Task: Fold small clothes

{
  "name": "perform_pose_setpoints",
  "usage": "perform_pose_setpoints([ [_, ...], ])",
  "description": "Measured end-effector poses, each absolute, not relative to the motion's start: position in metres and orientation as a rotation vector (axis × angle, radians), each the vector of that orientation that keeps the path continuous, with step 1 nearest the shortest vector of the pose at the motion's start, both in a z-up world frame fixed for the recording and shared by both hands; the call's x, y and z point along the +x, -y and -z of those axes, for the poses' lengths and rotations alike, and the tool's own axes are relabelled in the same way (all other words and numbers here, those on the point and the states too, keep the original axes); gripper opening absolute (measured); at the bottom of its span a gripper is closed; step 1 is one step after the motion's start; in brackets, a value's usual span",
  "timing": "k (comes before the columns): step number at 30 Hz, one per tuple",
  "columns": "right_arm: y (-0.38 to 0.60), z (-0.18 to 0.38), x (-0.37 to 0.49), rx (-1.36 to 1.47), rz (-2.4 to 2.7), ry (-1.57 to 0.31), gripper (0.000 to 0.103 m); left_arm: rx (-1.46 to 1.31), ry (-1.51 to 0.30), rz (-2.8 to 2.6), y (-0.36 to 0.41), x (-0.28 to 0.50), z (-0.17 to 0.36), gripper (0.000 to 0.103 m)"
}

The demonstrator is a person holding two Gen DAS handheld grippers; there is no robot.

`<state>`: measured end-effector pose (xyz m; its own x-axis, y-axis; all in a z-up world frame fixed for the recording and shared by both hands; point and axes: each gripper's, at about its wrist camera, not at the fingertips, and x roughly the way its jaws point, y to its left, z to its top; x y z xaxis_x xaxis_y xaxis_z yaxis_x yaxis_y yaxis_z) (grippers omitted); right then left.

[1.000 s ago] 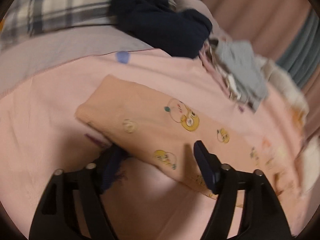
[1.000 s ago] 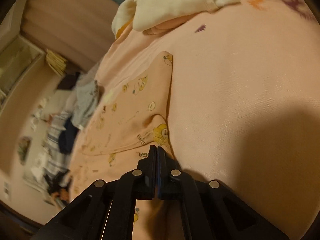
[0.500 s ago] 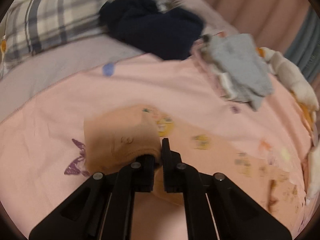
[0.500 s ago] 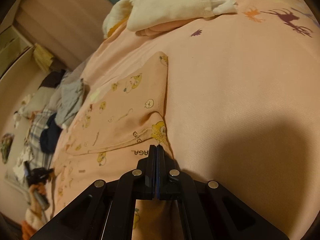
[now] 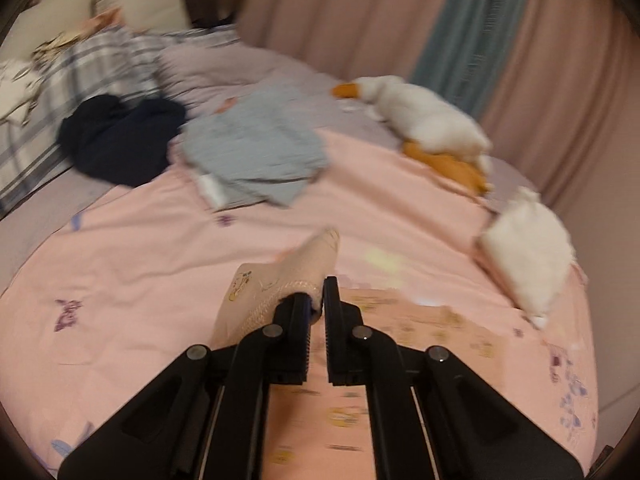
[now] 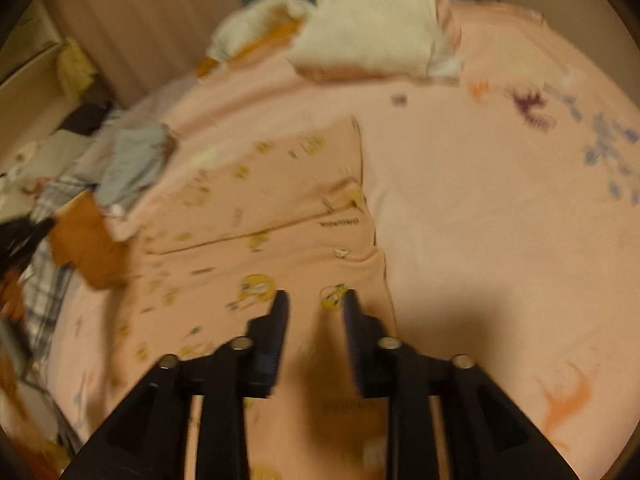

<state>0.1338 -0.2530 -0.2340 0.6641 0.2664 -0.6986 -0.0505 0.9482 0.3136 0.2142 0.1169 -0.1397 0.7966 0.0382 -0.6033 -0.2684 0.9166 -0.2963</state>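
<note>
Garment hem point(image 5: 316, 256) in left tongs point(image 5: 316, 304) (bedspread point(image 5: 160, 280) bare alongside)

A pink-sheeted bed point(image 5: 400, 224) fills the room — pink curtains point(image 5: 360, 16) behind, warm dim light.

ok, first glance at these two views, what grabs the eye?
The left claw, low centre in its own view, is shut on a lifted edge of the peach cartoon-print garment, which rises off the pink bedspread. In the right view, the right claw stands open above the same garment, its jaws just opened with nothing between them. At the far right of the left view, a white plush duck with orange beak and feet lies by the curtains.
</note>
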Motion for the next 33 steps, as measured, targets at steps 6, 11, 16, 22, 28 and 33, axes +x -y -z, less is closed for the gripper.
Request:
perform_pose_setpoints([
  [6, 0.275, 0.218, 0.100, 0.237, -0.184, -0.785, 0.039, -0.365, -0.686, -0.101, -0.059, 0.236, 0.150, 0.004],
  [11, 0.288, 0.234, 0.108, 0.275, -0.168, -0.815, 0.039, -0.349, -0.779, 0.002, 0.000, 0.257, 0.182, 0.004],
  [16, 0.295, 0.249, 0.113, 0.281, -0.163, -0.874, 0.039, -0.359, -0.896, 0.154, 0.040, 0.271, 0.200, 0.024],
  [22, 0.282, 0.244, 0.132, 0.297, -0.209, -0.910, 0.041, -0.284, -0.836, 0.104, -0.003, 0.247, 0.168, 0.052],
  [28, 0.217, 0.222, 0.173, 0.233, -0.298, -0.908, 0.058, -0.244, -0.868, -0.129, -0.084, 0.207, 0.173, 0.061],
  [33, 0.133, 0.216, 0.217, 0.135, -0.381, -0.951, 0.063, -0.301, -1.025, -0.145, -0.131, 0.181, 0.231, 0.061],
])
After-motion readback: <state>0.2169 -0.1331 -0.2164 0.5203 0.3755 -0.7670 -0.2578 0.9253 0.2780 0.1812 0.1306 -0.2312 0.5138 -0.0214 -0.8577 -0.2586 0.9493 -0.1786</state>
